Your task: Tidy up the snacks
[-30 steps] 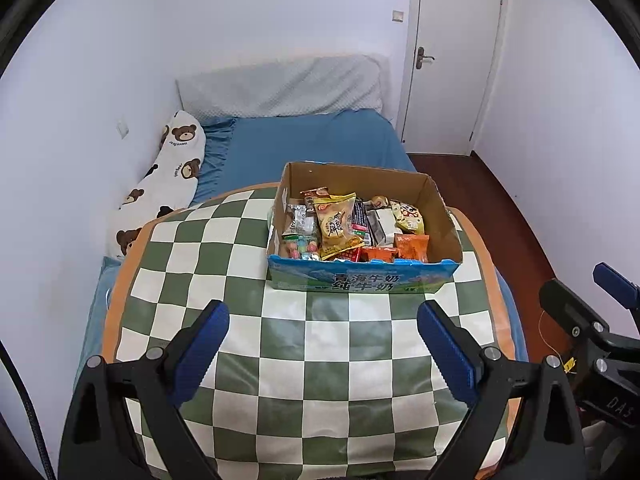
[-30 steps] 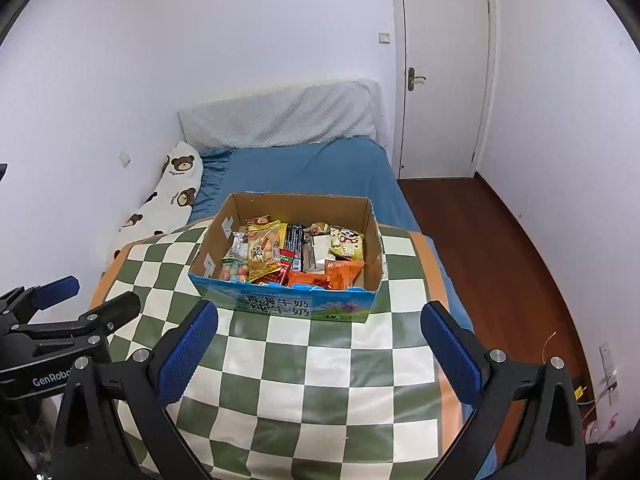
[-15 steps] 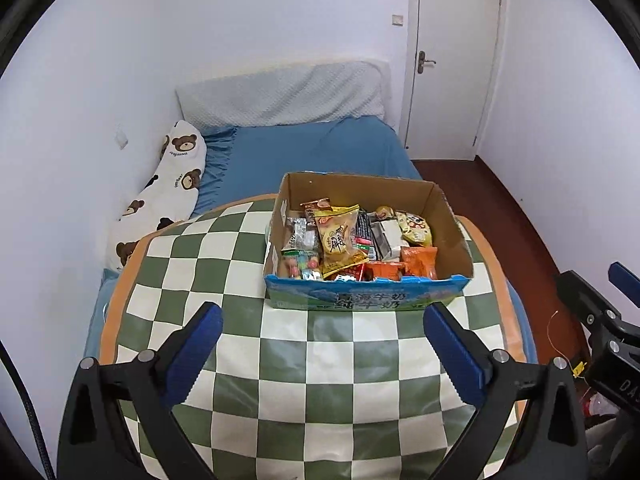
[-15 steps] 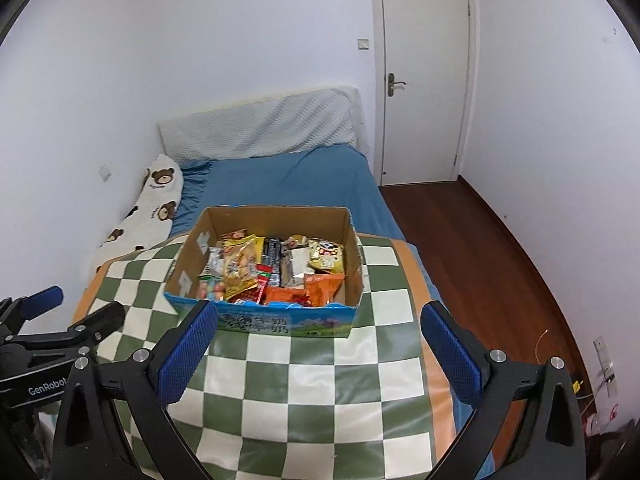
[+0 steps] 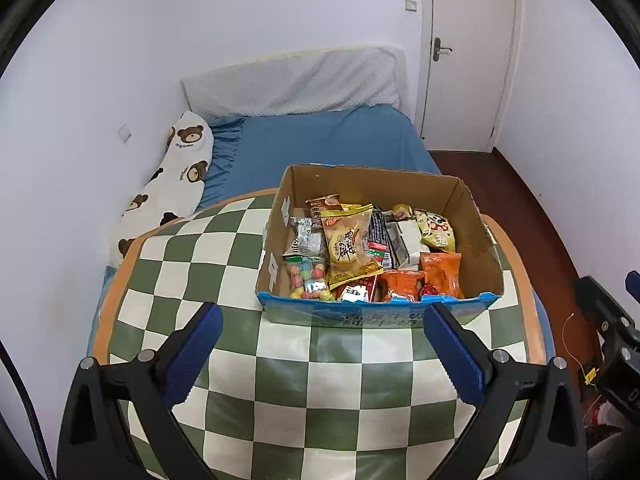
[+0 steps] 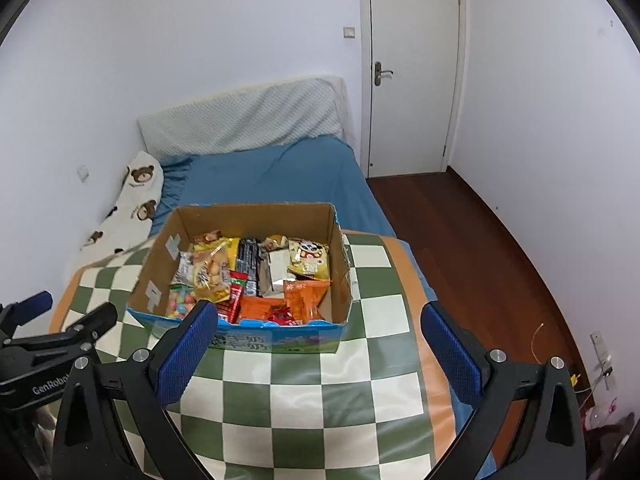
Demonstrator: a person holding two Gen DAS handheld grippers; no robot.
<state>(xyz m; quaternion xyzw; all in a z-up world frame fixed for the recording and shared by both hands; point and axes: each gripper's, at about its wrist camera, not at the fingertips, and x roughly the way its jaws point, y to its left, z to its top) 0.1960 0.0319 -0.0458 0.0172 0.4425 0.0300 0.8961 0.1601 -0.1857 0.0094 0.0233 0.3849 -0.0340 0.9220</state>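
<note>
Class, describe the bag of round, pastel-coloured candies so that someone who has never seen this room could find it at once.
Find the cardboard box on the green-and-white checked table. Look inside at its near corner on the bear-pillow side. The candy bag lies there, beside the big yellow packet; it alone is see-through, showing pink, yellow and blue balls.

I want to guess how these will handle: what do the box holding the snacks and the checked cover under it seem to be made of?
The box looks like corrugated cardboard: plain brown matte inside walls, a rough torn top edge, and a printed blue outside. The checked cover is probably a soft padded fabric or mat; it bulges, and in the right wrist view it shows a slight sheen.
</note>
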